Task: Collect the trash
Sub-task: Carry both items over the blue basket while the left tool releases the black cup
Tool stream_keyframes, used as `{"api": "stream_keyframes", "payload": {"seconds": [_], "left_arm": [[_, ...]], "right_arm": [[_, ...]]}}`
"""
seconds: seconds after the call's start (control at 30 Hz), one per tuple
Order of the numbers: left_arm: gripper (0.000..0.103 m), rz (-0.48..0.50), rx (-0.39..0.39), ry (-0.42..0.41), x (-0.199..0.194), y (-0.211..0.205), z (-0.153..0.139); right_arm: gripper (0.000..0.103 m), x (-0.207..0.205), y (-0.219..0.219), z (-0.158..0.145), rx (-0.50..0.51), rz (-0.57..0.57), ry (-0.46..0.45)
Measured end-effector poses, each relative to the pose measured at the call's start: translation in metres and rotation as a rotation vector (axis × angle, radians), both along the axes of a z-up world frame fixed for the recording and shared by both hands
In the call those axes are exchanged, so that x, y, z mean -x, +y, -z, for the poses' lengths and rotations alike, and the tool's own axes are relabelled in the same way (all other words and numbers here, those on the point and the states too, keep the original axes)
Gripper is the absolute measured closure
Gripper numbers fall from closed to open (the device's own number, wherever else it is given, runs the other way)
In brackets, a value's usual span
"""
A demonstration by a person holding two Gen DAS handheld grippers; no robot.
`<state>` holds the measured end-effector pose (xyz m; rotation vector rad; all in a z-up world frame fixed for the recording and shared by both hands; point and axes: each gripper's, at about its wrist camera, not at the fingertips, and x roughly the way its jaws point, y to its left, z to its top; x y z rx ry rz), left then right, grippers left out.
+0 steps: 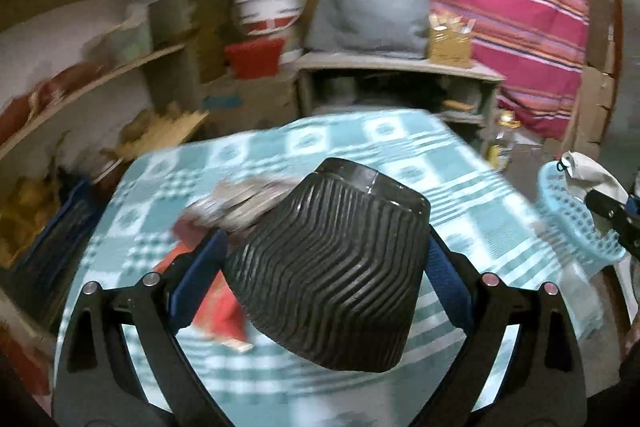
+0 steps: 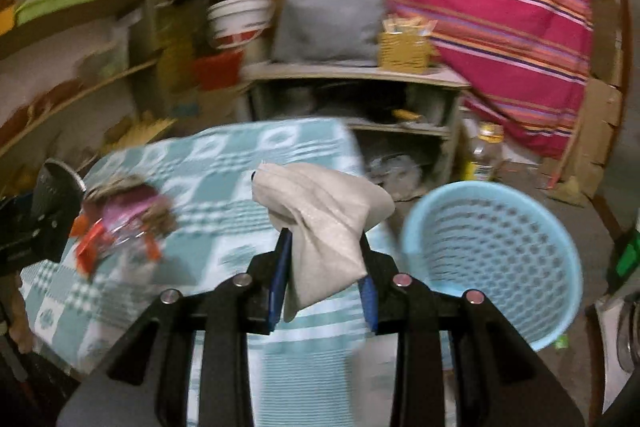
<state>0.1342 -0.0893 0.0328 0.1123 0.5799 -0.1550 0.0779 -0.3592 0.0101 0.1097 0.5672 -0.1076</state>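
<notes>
A: Trash: black cup (image 1: 332,275), clamped in left gripper (image 1: 324,267), frame centre; grey wrapper (image 2: 320,227), pinched in right gripper (image 2: 324,267).

B: Why lifted?

A: Likely bound for basket (image 2: 560,267), lower right.

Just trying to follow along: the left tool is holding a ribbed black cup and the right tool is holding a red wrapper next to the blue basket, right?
Not quite. The right tool holds a crumpled pale grey-white piece of trash, not a red wrapper; the right wrist view shows it pinched between the fingers, beside the blue basket. The red wrappers lie on the checked cloth. The left tool does hold the ribbed black cup.
</notes>
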Motion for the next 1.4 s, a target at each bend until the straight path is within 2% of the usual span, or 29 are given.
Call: {"api": "stream_keyframes", "payload": {"seconds": [0.23,0.37,0.5,0.7,1.03,1.4], "left_arm": [[0.011,0.139,0.022,-0.060,-0.004,-0.103,-0.025],[0.011,0.197,0.048,-0.051,-0.008,-0.152,-0.028],[0.011,0.246,0.069,-0.008,-0.019,-0.196,-0.017],[0.011,0.315,0.048,0.032,-0.025,-0.261,0.008],[0.011,0.383,0.018,0.065,-0.038,-0.318,0.036],[0.010,0.456,0.032,0.099,-0.043,-0.345,0.047]], "right_arm": [[0.072,-0.003,-0.092,-0.020,-0.004,0.123,0.010],[0.072,-0.012,-0.132,-0.022,0.024,0.178,0.027],[0.072,-0.006,-0.168,-0.011,-0.039,0.229,0.019],[0.072,-0.009,-0.190,0.007,-0.029,0.246,0.052],[0.072,-0.012,-0.220,0.023,-0.085,0.287,0.073],[0.072,-0.006,-0.233,0.027,-0.142,0.324,0.060]]}}
